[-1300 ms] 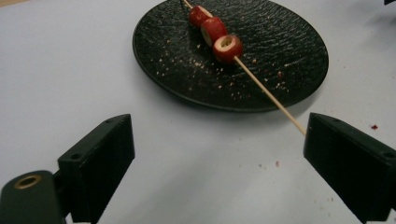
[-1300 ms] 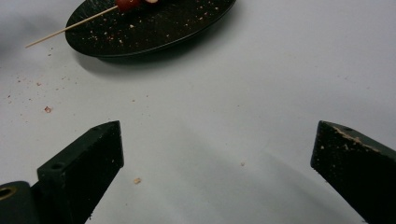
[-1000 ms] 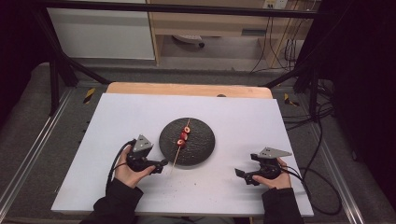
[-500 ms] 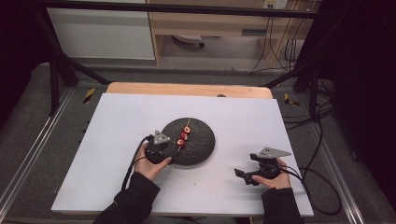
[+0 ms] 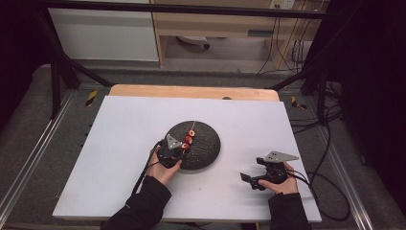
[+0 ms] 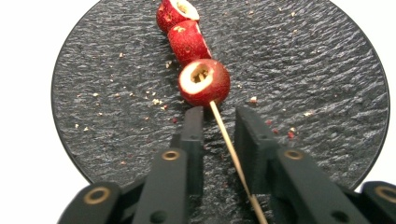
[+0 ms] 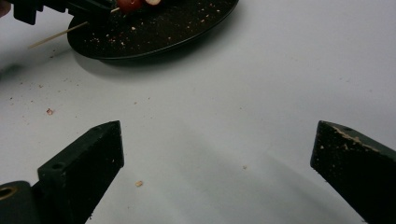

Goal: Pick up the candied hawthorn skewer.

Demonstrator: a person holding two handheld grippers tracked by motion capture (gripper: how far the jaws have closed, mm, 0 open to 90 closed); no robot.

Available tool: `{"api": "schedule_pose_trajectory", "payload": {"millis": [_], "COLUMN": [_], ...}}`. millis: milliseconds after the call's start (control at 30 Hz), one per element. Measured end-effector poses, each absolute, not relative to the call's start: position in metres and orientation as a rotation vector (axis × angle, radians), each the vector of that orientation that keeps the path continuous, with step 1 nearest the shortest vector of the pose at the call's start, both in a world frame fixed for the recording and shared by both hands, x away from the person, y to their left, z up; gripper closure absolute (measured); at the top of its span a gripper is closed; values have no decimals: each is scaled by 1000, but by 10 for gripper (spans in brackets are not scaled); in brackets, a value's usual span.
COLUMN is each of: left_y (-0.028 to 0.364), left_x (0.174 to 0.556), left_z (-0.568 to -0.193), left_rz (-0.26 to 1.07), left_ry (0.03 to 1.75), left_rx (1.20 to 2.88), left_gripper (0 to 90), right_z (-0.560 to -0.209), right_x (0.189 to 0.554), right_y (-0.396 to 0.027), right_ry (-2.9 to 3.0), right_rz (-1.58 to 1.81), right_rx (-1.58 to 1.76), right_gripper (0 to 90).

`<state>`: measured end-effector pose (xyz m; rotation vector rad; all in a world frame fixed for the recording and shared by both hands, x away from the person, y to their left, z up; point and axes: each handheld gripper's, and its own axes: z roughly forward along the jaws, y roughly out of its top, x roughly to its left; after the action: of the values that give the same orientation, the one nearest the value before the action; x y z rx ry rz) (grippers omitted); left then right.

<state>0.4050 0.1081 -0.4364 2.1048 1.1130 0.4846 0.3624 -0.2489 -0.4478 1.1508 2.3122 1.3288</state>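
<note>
Red fruit pieces (image 6: 204,83), 3, on 1 skewer (image 6: 231,148).

White tabletop and its surroundings

A white board (image 5: 119,143) is laid over a wooden table, whose edge (image 5: 191,92) is seen at the far side. Small crumbs (image 7: 138,183) are scattered on the board. Beyond, a white cabinet (image 5: 103,33) and a wooden shelf unit (image 5: 215,21) are set behind a black frame bar (image 5: 191,8). Black cables (image 5: 330,143) are strewn at the right.
</note>
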Motion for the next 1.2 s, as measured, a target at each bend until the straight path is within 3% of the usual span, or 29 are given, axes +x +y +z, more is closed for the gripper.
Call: {"api": "schedule_pose_trajectory", "payload": {"millis": [300, 1200], "left_y": [107, 132], "left_x": [405, 389], "left_z": [-437, -431], "left_rz": [491, 478], "left_ry": [1147, 1039], "left_rx": [2101, 2007], "left_gripper": [870, 886], "right_z": [-448, -449], "right_x": [362, 362], "right_y": [-249, -247], "right_ry": [2314, 2313], "right_rz": [1327, 1326], "right_rx": [1150, 1151], "right_gripper": [34, 36]}}
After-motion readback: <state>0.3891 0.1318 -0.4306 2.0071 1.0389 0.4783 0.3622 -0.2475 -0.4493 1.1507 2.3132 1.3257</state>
